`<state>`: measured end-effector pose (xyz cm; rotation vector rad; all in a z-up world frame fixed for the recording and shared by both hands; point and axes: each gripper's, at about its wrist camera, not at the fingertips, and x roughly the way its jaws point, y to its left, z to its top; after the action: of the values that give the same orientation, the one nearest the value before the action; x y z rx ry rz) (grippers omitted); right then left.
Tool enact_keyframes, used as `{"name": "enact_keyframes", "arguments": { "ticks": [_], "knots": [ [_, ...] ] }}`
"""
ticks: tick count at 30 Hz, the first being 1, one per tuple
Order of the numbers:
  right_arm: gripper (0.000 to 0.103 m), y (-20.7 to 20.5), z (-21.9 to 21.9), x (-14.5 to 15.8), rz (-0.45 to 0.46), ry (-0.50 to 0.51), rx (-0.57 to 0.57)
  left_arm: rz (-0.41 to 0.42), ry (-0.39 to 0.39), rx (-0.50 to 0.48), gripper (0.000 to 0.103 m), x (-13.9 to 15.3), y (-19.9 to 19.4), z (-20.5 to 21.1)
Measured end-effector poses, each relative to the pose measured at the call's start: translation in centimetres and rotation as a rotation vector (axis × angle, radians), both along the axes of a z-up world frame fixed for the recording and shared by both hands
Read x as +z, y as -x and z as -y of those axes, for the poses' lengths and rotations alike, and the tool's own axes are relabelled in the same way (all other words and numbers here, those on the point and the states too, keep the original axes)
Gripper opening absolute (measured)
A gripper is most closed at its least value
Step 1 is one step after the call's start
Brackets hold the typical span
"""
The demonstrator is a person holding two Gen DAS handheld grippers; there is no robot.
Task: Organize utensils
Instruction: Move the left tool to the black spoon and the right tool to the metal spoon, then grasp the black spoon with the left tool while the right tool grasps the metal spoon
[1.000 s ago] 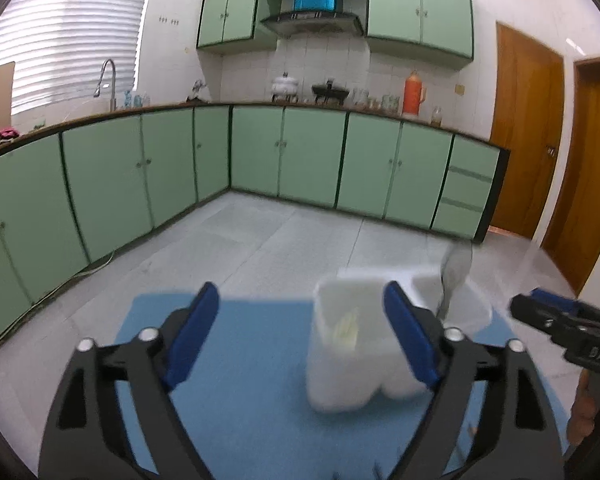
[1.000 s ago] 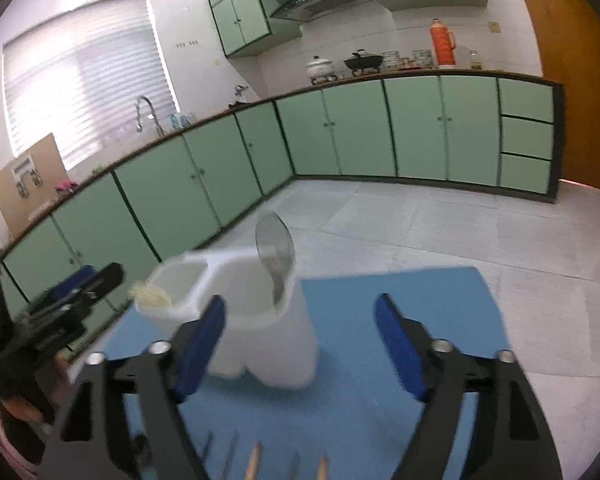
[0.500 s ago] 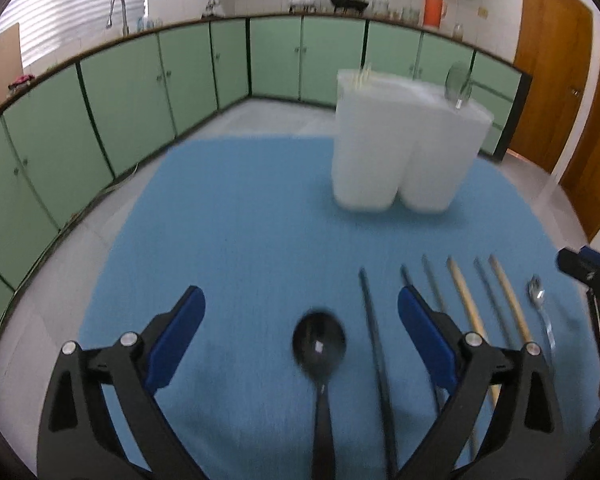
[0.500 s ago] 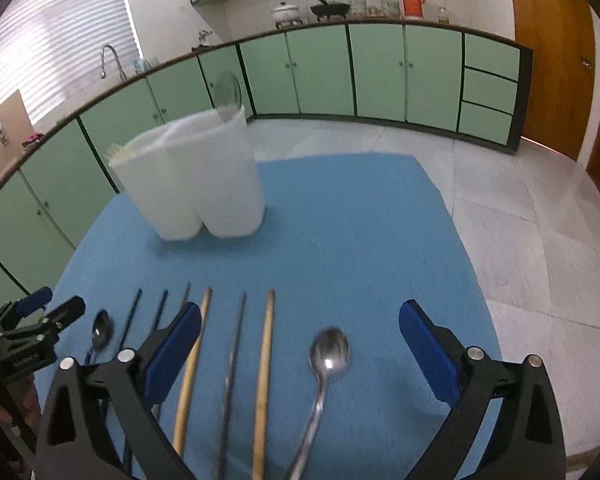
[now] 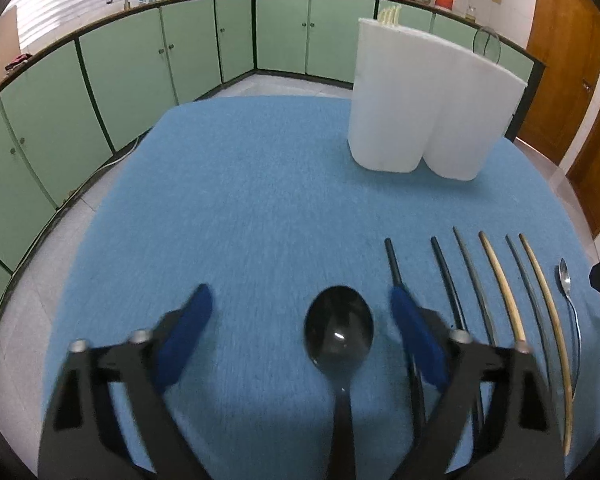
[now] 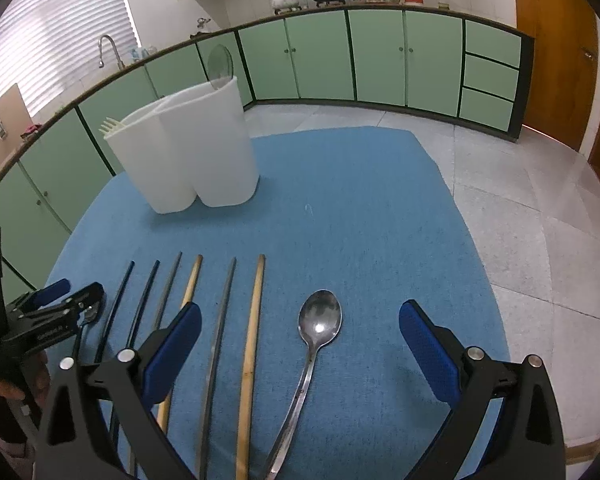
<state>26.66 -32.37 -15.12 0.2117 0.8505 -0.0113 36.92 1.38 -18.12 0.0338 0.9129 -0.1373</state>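
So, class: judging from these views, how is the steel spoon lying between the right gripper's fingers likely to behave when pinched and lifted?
The steel spoon looks polished and glinting, so it may slip in the right gripper. Its thin handle lies flat on the blue mat, so getting fingers under it could be awkward. It appears rigid, unlikely to flex.
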Motion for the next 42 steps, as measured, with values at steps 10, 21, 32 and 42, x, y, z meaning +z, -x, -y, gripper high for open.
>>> {"name": "enact_keyframes", "arguments": {
  "ticks": [10, 21, 32, 42],
  "knots": [
    [0.090, -0.6, -0.1, -0.4, -0.043, 0.010, -0.002, -0.012, 0.032, -0.038, 0.026, -0.4, -0.5, 0.1],
    [0.057, -1.8, 0.4, -1.3, -0.136, -0.032, -0.010, 0.022, 0.045, -0.049, 0.010, -0.1, 0.4, 1.2],
    [0.040, -3.4, 0.8, -2.5, -0.192, -0.065, -0.038, -0.006, 0.033, -0.057, 0.029, -0.3, -0.1, 2.0],
    [0.029, -3.2, 0.5, -2.7, -0.190, -0.033, -0.034, -0.006, 0.042, -0.063, 0.017, -0.3, -0.3, 1.9]
  ]
}}
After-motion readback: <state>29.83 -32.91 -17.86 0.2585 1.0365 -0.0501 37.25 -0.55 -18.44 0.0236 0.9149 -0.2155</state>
